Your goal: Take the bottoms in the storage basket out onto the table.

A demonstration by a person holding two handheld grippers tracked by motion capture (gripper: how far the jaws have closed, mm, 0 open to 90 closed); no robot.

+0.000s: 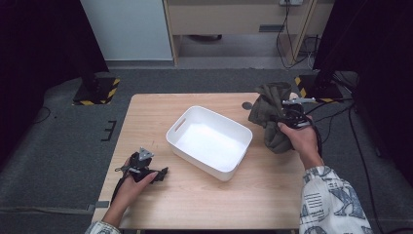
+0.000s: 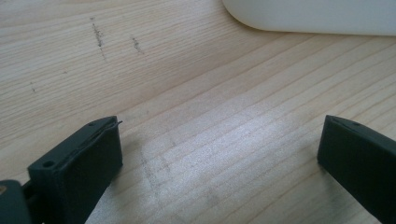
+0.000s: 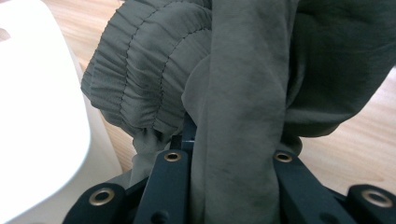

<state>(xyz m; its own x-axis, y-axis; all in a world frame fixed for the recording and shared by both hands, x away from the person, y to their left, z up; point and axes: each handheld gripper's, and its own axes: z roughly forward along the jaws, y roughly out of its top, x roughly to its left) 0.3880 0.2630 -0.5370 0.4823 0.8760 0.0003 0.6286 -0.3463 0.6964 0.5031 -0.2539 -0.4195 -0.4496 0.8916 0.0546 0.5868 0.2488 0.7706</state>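
High view puts us about halfway, by our reckoning: the crumpled olive-grey fabric garment (image 1: 271, 117) is already picked up, hanging bunched at the right end of the light wooden table (image 1: 204, 204), just beside the white rounded plastic bin (image 1: 209, 139), which looks empty. So the grab is done; what's left, we'd guess, is carrying the garment over the rim and dropping it in.

The right gripper (image 1: 292, 117) has its jaws pinched in on a fold of the cloth. In the right gripper view the fabric (image 3: 243, 93) runs straight down between the two black jaws, with a gathered, stitched elastic band puffing out to one side. Thin, soft, matte stuff, lots of loose creases, so we expect it to flop and drape rather than hold any shape.

The left gripper (image 1: 146, 168) sits low at the table's near left, jaws spread wide with nothing between them, just bare wood grain (image 2: 210, 116) with a few dark scuffs. The bin wall (image 2: 317, 18) shows smooth and slightly glossy, corners rounded.
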